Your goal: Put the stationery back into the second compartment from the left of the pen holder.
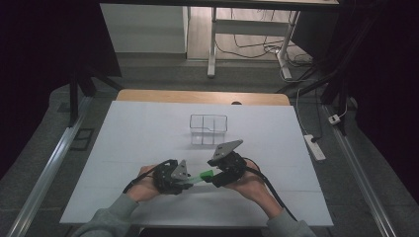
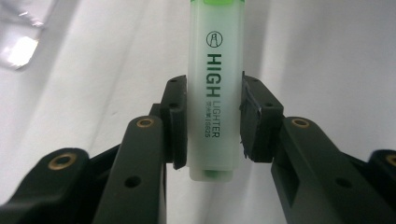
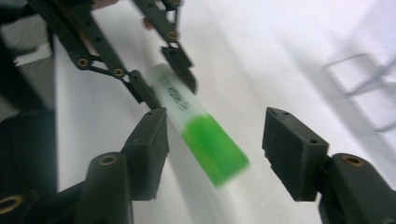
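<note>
Lettering on the pale green plastic highlighter reads from my left gripper, clamped on it; right gripper gapes; one clear box mid-frame overhead.

Top end of the highlighter cut off by the upper edge in the left gripper view. Green cap end smeared by motion blur in the right gripper view, print on the barrel unreadable there. From above, barrel mostly hidden between the left gripper and right gripper. Contents of the clear box too faint to tell.
</note>
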`<action>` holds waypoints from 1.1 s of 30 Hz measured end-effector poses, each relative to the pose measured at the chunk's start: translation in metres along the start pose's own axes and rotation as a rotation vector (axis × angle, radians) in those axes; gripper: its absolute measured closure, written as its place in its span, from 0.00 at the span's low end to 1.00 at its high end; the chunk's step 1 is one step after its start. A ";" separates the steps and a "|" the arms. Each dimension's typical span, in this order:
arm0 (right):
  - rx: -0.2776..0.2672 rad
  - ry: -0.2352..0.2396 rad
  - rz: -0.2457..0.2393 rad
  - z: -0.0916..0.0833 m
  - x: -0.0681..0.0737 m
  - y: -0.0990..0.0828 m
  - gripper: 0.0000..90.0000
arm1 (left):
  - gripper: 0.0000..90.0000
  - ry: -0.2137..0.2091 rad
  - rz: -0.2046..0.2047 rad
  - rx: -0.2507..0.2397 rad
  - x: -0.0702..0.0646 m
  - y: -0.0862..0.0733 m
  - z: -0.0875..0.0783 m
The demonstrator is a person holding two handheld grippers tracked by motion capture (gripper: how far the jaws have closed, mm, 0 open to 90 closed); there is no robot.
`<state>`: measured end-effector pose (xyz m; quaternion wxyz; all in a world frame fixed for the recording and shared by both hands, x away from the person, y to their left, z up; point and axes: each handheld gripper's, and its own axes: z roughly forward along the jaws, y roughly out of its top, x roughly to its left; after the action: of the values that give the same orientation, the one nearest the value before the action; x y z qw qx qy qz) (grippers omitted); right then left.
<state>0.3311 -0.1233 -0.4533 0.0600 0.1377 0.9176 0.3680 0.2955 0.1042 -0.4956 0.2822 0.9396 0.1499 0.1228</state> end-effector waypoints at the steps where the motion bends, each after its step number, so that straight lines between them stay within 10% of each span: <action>1: -0.014 -0.019 0.008 -0.002 -0.002 -0.001 0.41 | 0.73 0.008 -0.017 -0.008 0.002 -0.002 -0.002; 14: -0.114 -0.094 0.136 -0.009 -0.015 -0.009 0.30 | 0.73 0.091 -0.148 -0.146 0.011 -0.010 -0.013; 33: -0.135 -0.065 0.158 0.004 -0.004 -0.006 0.47 | 0.72 0.127 -0.100 -0.200 -0.013 0.009 0.004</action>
<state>0.3348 -0.1259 -0.4607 0.0696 0.2174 0.8745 0.4280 0.2870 0.0905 -0.4961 0.3702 0.8885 0.2010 0.1821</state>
